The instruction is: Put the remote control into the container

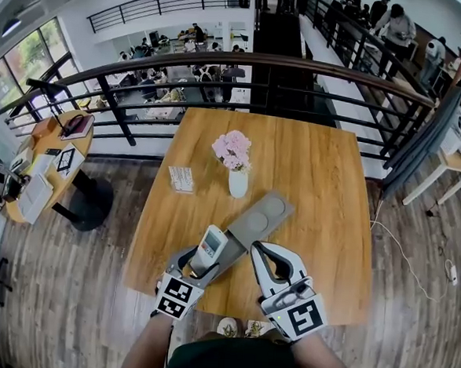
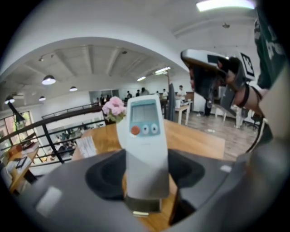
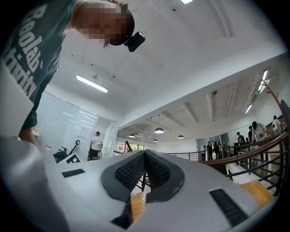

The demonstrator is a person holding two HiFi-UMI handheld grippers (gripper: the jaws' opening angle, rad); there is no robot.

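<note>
My left gripper [image 1: 202, 265] is shut on a white remote control [image 1: 210, 245], gripping its lower end. In the left gripper view the remote [image 2: 144, 140] stands up between the dark pads [image 2: 102, 176], screen and red button facing the camera. The container is a long grey tray [image 1: 265, 211] with round recesses, lying slantwise on the wooden table [image 1: 325, 178]. In the head view the remote overlaps the tray's near end. My right gripper [image 1: 260, 250] is beside it on the right, shut and empty; its ribbed pads [image 3: 136, 171] meet and it points up at the ceiling.
A white vase [image 1: 238, 183] of pink flowers [image 1: 231, 148] stands just beyond the tray. A small printed card [image 1: 181, 178] lies to the vase's left. A dark railing [image 1: 223, 69] runs past the table's far edge. A round side table [image 1: 55, 163] stands at the left.
</note>
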